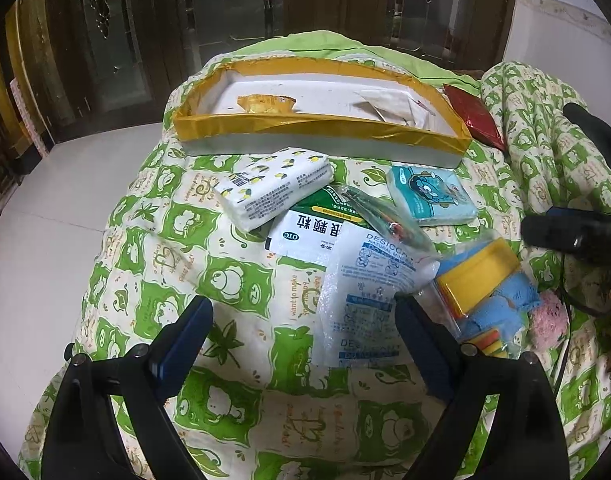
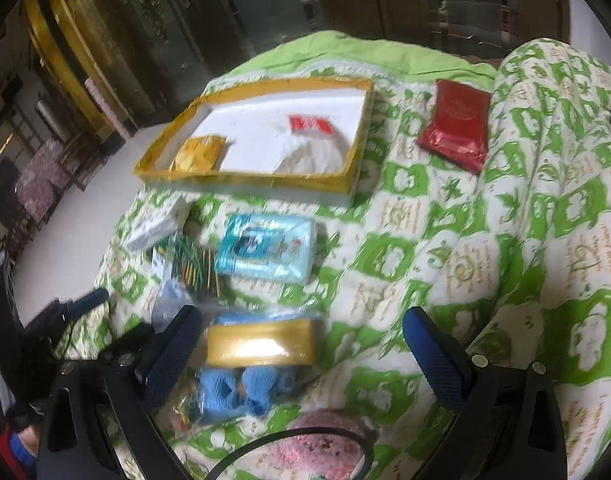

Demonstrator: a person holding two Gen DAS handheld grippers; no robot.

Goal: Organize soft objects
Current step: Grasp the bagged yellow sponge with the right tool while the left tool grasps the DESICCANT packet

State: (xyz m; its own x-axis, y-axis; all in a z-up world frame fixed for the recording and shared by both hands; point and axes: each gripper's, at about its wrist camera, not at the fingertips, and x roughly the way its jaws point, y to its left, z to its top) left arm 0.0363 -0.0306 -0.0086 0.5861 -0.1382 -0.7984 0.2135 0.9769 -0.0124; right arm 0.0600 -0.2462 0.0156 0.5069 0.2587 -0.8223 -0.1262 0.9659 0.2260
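Both hand-held grippers (image 1: 303,344) (image 2: 301,354) gaping, empty; white crinkly desiccant sachet (image 1: 357,300), centre frame: light, limp, slippery; pinch an edge.

A green-and-white printed quilt (image 1: 233,280) covers the support. Directly on it lie a shallow yellow-rimmed box (image 1: 321,136), a lemon-print tissue pack (image 1: 273,188), a blue tissue pack (image 1: 431,196), a red foil packet (image 2: 455,126), a desiccant sachet (image 1: 361,304) and a bag of blue cloths (image 1: 485,292).
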